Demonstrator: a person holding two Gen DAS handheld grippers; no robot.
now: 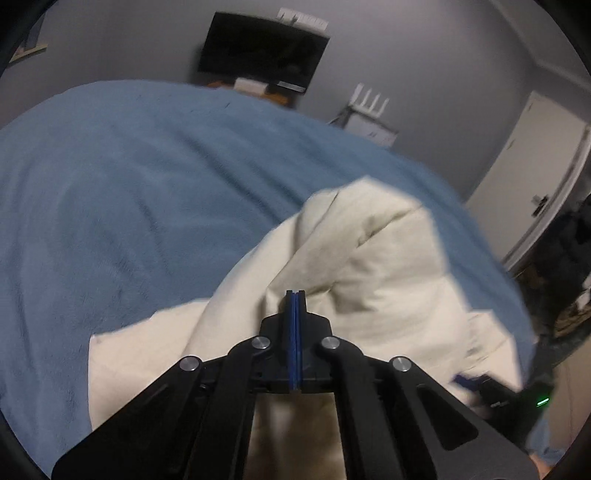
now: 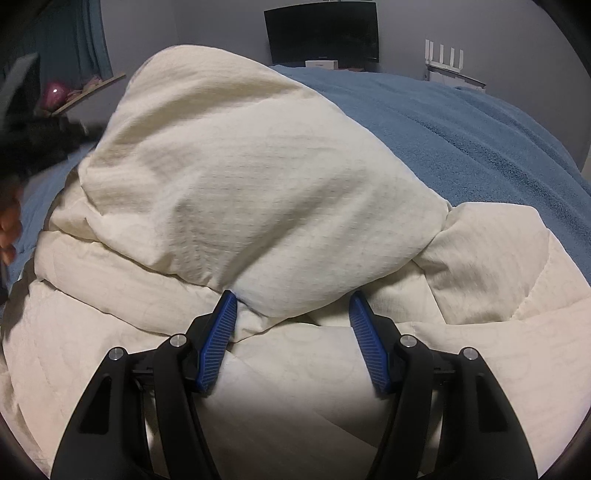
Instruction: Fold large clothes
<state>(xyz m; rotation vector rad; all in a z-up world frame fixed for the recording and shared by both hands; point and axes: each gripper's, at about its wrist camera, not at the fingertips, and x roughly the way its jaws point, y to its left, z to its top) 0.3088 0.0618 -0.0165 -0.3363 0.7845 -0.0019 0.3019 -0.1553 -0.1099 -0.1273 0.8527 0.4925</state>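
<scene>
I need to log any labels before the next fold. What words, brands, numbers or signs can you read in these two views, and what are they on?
None can be read.
White box below the dark screen: a small dark mark, too small to read.
Papers on the wall above the screen: blurred, unreadable.
Cream garment and blue blanket: no tag or print visible.

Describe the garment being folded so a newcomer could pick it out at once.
A blue blanket covers the bed. On its near side lies a cream padded garment, bunched into a puffy heap. It is the only pale, quilted thing there.
</scene>
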